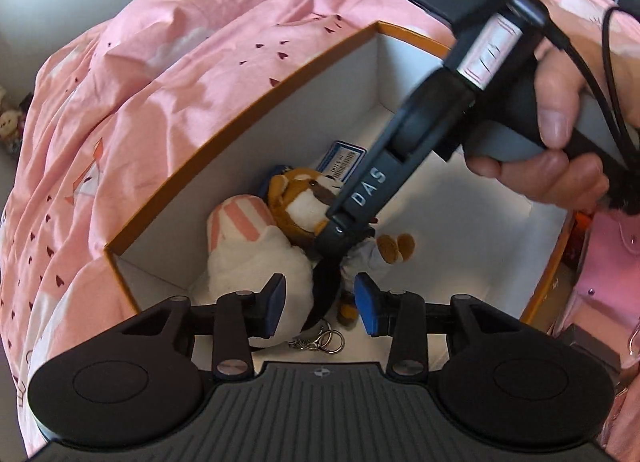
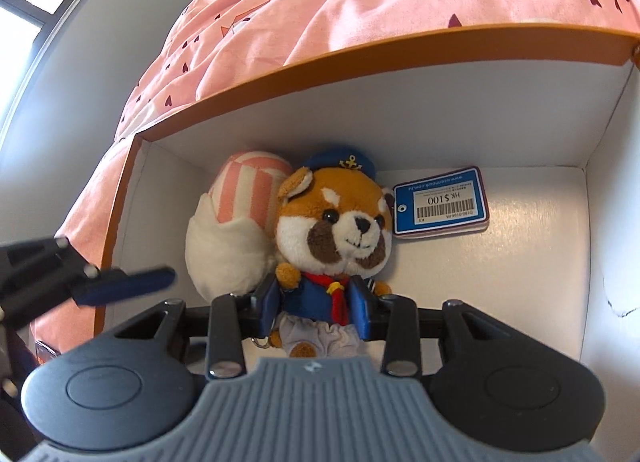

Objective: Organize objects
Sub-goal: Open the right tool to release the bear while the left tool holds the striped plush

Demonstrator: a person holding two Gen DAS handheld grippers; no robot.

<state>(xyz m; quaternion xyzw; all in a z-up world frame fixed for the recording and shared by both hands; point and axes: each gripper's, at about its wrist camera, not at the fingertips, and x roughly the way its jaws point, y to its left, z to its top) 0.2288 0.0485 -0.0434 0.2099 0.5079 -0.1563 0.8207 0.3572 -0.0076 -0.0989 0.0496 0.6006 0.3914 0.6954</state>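
Right gripper (image 2: pixel 318 308) clamped on plush fox (image 2: pixel 332 229), head toward box (image 2: pixel 360 61) wall, left gripper (image 1: pixel 320 302) apparently open, empty

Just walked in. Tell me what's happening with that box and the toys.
A person is working with two handheld grippers inside an orange-rimmed box that sits on a pink bedspread. The right gripper is closed around the body of a red panda plush in a sailor outfit, low in the box beside a pink-striped white plush. The panda's price tag lies on the box floor. The left gripper hovers open above the toys, holding nothing.
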